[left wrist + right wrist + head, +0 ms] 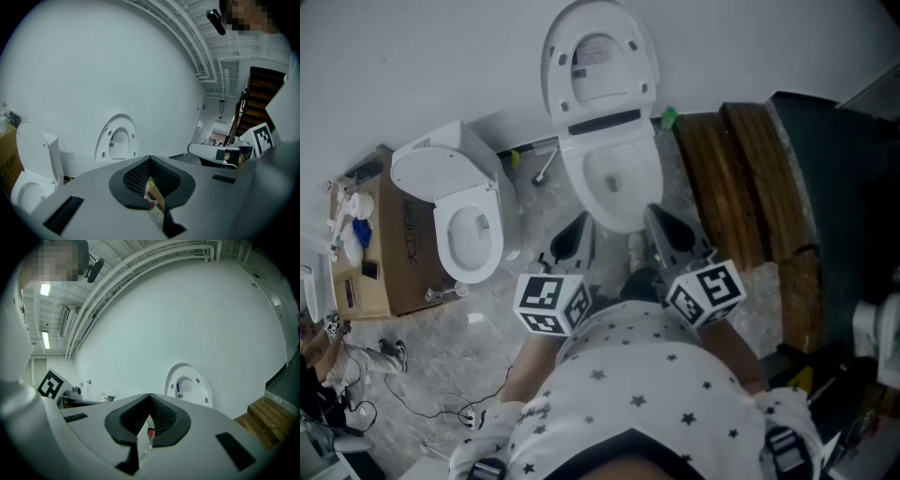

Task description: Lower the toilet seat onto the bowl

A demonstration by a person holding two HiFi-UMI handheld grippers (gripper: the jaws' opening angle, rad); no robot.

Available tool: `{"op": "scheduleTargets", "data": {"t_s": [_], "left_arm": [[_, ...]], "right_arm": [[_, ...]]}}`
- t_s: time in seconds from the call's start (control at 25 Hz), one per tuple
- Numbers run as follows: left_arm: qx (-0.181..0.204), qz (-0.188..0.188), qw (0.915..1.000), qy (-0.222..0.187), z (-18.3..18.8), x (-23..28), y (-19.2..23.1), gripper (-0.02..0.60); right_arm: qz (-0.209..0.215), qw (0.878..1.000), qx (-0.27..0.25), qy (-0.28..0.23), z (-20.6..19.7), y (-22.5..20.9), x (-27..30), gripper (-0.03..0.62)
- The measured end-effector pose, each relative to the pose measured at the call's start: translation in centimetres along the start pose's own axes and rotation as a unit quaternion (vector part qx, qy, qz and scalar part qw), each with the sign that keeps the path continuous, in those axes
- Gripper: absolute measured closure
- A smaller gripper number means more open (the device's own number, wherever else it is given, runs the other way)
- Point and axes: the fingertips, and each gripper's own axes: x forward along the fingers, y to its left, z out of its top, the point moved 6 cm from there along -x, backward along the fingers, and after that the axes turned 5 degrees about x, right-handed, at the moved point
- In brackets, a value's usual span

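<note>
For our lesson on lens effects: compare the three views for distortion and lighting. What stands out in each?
Head view: dim, flat light, little distortion, the raised toilet seat clear. Left gripper view: fisheye, black corners, ceiling pipes curve. Right gripper view: same bulge; a ceiling lamp glares bright.

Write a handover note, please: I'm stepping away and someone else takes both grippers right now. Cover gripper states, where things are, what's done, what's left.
Left gripper: shut, empty.
Right gripper: shut, empty.
Both are aimed at the white ceramic toilet bowl straight ahead.
White plastic toilet seat: upright against the wall, not touched.
Done: nothing yet.
Left: reach the raised seat and swing it down onto the bowl.
The second white toilet at the left is probably not the target.
</note>
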Motion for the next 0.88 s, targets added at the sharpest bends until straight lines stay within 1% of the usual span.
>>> {"op": "scheduleTargets", "data": {"t_s": [0.24,0.52,0.88], "left_arm": [[-0.012,0.028,0.9995,-0.001,2.1,4.3,0.7,0.582],[-0.019,0.058,0.9981,-0.003,4.0,9.4,1.4,0.582],[-0.036,0.11,0.9931,-0.021,6.3,15.7,3.3,0.581]], "right_arm": [[0.024,1.0,-0.009,0.011,2.8,-3.9,3.5,0.589],[0.048,0.998,-0.01,0.026,5.0,-8.7,6.7,0.589],[0.088,0.995,-0.024,0.04,7.7,-14.9,12.3,0.589]]}}
